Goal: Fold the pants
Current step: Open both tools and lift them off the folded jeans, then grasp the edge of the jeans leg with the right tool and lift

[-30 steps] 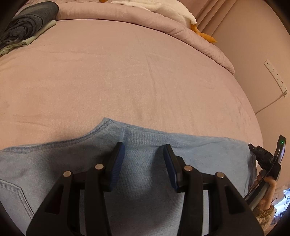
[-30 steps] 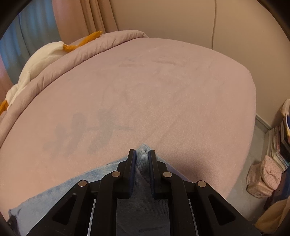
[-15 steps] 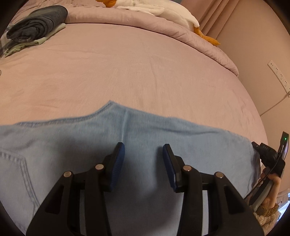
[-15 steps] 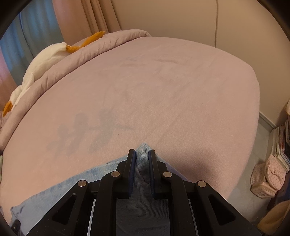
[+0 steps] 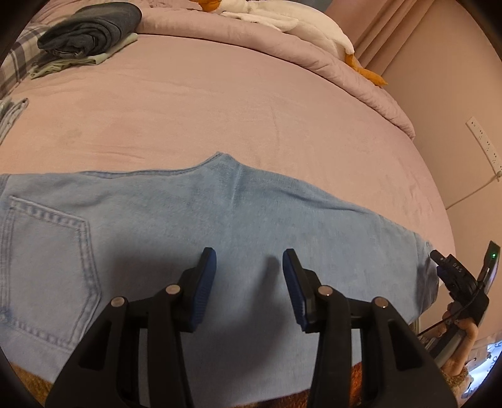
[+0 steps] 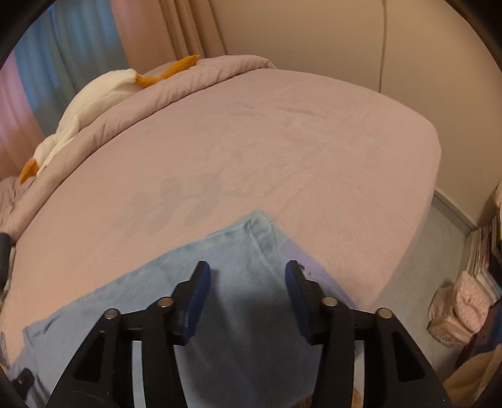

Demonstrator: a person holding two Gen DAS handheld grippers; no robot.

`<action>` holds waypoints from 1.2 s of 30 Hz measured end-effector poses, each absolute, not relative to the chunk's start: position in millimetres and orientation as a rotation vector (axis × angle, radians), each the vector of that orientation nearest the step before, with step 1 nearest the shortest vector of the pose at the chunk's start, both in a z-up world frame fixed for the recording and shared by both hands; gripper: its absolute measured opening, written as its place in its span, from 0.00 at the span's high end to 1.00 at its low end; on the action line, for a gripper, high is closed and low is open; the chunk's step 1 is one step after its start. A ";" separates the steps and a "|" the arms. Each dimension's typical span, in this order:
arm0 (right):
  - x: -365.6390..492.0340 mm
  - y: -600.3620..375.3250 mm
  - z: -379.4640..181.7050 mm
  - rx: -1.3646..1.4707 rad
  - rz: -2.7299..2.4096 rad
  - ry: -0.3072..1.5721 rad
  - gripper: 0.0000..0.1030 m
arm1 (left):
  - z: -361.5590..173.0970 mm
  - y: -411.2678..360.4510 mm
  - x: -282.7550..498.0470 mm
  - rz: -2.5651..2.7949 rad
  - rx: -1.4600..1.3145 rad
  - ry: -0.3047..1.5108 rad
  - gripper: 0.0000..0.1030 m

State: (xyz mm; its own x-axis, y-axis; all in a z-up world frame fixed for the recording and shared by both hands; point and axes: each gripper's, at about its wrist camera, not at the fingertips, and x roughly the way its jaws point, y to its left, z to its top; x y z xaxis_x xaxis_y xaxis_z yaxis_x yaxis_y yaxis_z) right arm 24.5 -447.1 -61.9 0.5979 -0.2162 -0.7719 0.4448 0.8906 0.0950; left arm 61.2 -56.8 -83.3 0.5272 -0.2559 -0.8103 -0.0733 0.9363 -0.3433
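Released a moment ago, the hem of the pants (image 6: 251, 251) now lies flat ahead of the right claw (image 6: 248, 288), whose jaws have just been opening; half a second back they pinched that denim, and now nothing sits between the blue pads. Both claws have also drawn back, so more of the pants shows than before. The pants (image 5: 219, 226) lie spread across the bed (image 5: 219, 110), folded lengthwise by the look of it, with a back pocket (image 5: 47, 257) to the left of the left claw (image 5: 249, 273). That claw hovers over the cloth, jaws spread, gripping nothing. Letting go here likely leaves the legs straight for the next fold. Farther off, a pile of folded clothes (image 5: 88, 31) and a white plush toy (image 5: 298, 22) lie beyond the left claw.
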 end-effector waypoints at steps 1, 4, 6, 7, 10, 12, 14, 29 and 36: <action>22.6 -442.8 -59.8 0.279 -0.383 0.851 0.46 | -80.7 -58.3 58.9 -0.119 -0.359 1.014 0.57; 18.6 -434.4 -56.4 0.265 -0.353 0.855 0.40 | -75.8 -62.4 55.3 -0.139 -0.352 1.016 0.52; 17.1 -431.7 -54.0 0.257 -0.341 0.858 0.37 | -71.3 -65.7 51.9 -0.141 -0.340 1.007 0.46; 15.7 -430.8 -52.5 0.251 -0.342 0.856 0.36 | -68.6 -67.4 50.5 -0.144 -0.332 1.002 0.42; 9.9 -431.3 -46.8 0.242 -0.356 0.844 0.35 | -63.0 -71.0 46.4 -0.153 -0.321 0.991 0.33; 4.6 -434.2 -43.1 0.249 -0.365 0.838 0.34 | -59.8 -72.8 44.3 -0.156 -0.316 0.988 0.28; -0.7 -438.9 -40.2 0.254 -0.378 0.833 0.29 | -57.2 -75.5 41.2 -0.160 -0.305 0.984 0.24; -37.2 -499.5 -74.1 0.505 -0.424 0.912 0.19 | -64.6 -93.0 35.7 -0.217 -0.271 1.036 0.10; -43.0 -512.3 -96.1 0.674 -0.331 0.918 0.19 | -69.9 -96.5 39.3 -0.235 -0.274 1.055 0.10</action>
